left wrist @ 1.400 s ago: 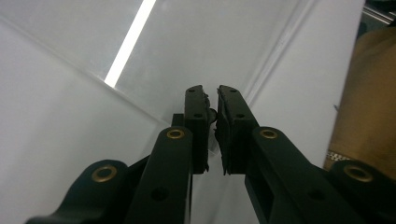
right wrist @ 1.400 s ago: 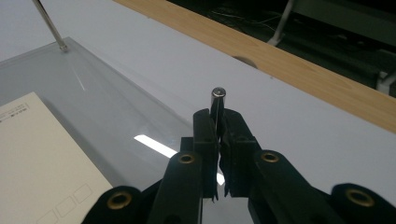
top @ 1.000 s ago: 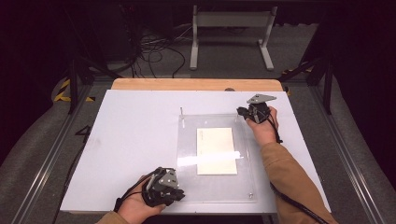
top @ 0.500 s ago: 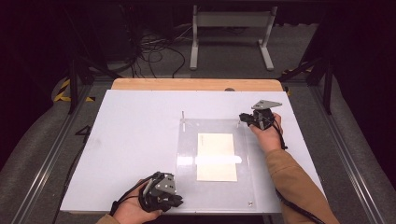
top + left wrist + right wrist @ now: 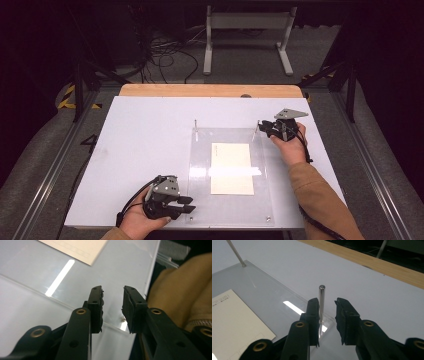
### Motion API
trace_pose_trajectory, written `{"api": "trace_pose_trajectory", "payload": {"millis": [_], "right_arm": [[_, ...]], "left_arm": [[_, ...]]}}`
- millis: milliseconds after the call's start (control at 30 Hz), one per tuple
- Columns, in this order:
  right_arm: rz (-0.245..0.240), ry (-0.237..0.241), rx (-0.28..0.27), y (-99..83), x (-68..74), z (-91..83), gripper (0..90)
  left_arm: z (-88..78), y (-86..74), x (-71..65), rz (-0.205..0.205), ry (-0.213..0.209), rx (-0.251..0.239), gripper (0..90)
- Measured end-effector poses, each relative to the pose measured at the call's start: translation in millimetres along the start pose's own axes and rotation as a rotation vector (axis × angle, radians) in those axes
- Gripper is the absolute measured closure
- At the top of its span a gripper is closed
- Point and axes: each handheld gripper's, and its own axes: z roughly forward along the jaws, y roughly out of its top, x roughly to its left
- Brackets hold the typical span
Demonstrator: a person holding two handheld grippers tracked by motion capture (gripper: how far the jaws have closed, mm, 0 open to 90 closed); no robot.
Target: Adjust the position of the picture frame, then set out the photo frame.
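Right tongs [image 5: 327,315] parted, metal pin [image 5: 321,305] upright

Clear acrylic plate [image 5: 227,200] lies flat — upright corner pins [image 5: 321,302], seemingly steel.

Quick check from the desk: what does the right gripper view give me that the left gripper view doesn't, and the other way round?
Right gripper view: an upright metal pin at a corner of the clear plate, standing between the right gripper jaws, which have just been opening and do not press it; a second pin at the next corner; the table's wooden edge.

Left gripper view: the left gripper, jaws just opening, nothing between them, over the plate's near corner with a small screw, and a tan sleeve.

Both: the clear plate and the cream card on it.
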Motion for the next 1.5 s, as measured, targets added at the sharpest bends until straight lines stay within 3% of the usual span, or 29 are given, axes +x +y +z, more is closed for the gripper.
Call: {"api": "trace_pose_trajectory", "payload": {"millis": [67, 167, 300, 367, 500, 567, 700, 867, 1033, 1167, 1267, 1300, 1400, 1500], "right_arm": [[0.009, -0.019, -0.020, -2.8, 0.9, -5.3, 63.4], [0.052, -0.021, -0.051, -6.5, 1.9, -13.2, 59.8], [0.049, -0.022, -0.059, -8.3, 6.7, -17.4, 64.7], [0.095, -0.020, -0.060, -10.6, 7.2, -18.0, 73.0], [0.056, -0.096, -0.021, -11.5, 10.5, -13.1, 74.1], [0.049, -0.119, -0.039, -11.9, 13.3, -9.5, 70.8], [0.091, -0.118, -0.096, -12.1, 18.4, -2.0, 69.8], [0.088, -0.116, -0.112, -7.2, 20.9, 8.4, 69.4], [0.056, -0.125, -0.068, 1.2, 21.0, 17.3, 75.7], [0.025, -0.148, -0.064, 0.5, 23.2, 19.9, 74.6], [0.040, -0.171, -0.053, -1.0, 23.2, 22.0, 76.6], [0.050, -0.161, -0.054, -1.2, 22.6, 22.4, 82.6], [0.067, -0.140, -0.051, 0.1, 23.9, 24.3, 85.3], [0.076, -0.155, -0.036, 2.1, 25.3, 25.2, 85.6]], "left_arm": [[-2.7, -0.4, 5.2, -0.021, 0.024, -0.050, 60.2], [-6.8, -2.5, 11.1, -0.038, 0.074, -0.102, 56.1], [-9.7, -6.7, 20.1, -0.075, 0.134, -0.145, 52.2], [-11.4, -9.7, 25.0, -0.090, 0.157, -0.160, 50.4], [-14.6, -12.2, 26.3, -0.103, 0.168, -0.184, 50.0], [-16.0, -12.2, 26.8, -0.087, 0.171, -0.190, 50.0], [-14.7, -13.9, 24.6, -0.113, 0.182, -0.186, 50.0], [-14.4, -14.4, 22.7, -0.083, 0.176, -0.176, 50.1], [-13.8, -13.9, 19.4, -0.059, 0.179, -0.168, 50.6], [-13.8, -15.1, 18.2, -0.061, 0.165, -0.168, 50.7], [-14.2, -15.4, 16.2, -0.061, 0.164, -0.167, 50.9], [-14.3, -15.5, 15.9, -0.058, 0.169, -0.167, 50.9], [-14.9, -16.3, 16.4, -0.045, 0.168, -0.158, 50.9], [-14.2, -17.3, 15.7, -0.066, 0.169, -0.160, 50.9]]}}
